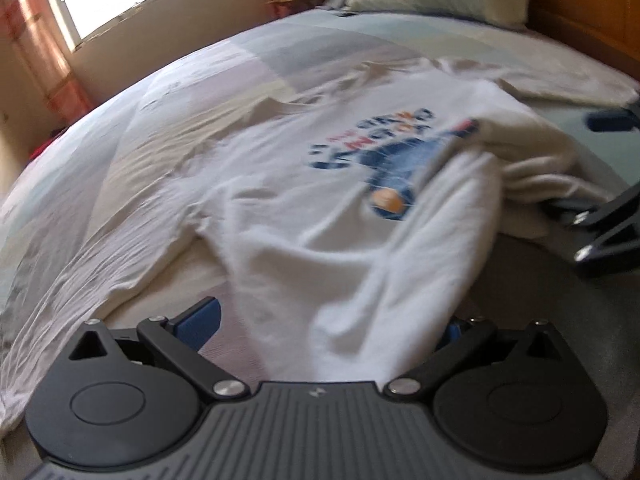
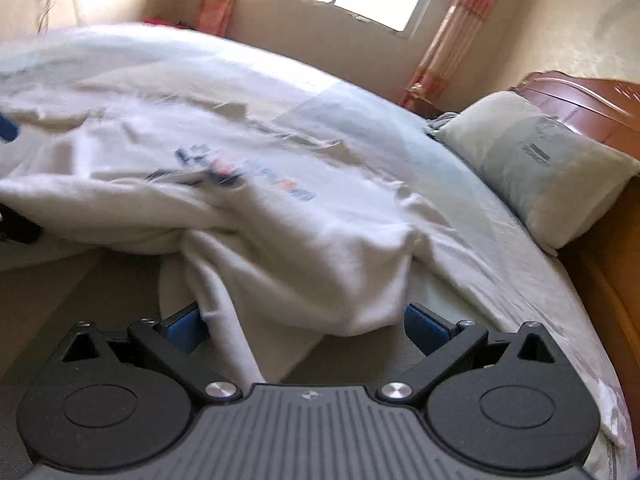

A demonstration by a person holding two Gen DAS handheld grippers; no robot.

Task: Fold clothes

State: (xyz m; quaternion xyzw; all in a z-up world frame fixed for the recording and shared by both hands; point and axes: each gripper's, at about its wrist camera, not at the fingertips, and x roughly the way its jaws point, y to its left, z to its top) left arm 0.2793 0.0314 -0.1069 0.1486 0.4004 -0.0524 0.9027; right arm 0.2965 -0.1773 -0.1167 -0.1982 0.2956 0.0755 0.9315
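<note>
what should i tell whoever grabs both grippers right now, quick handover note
Left gripper: jaws wide open, white shirt fabric lying between the pads, not pinched.
Right gripper: also open, a bunched edge of the shirt between its pads.
The shirt lies print side up on the bed, rumpled, its near edge hanging over the bedside; a pillow sits by the headboard.
Done: no clean fold visible.
Left: grip the near edge, flatten the shirt, then fold it. Pictures are blurred, so check the fabric first.
</note>
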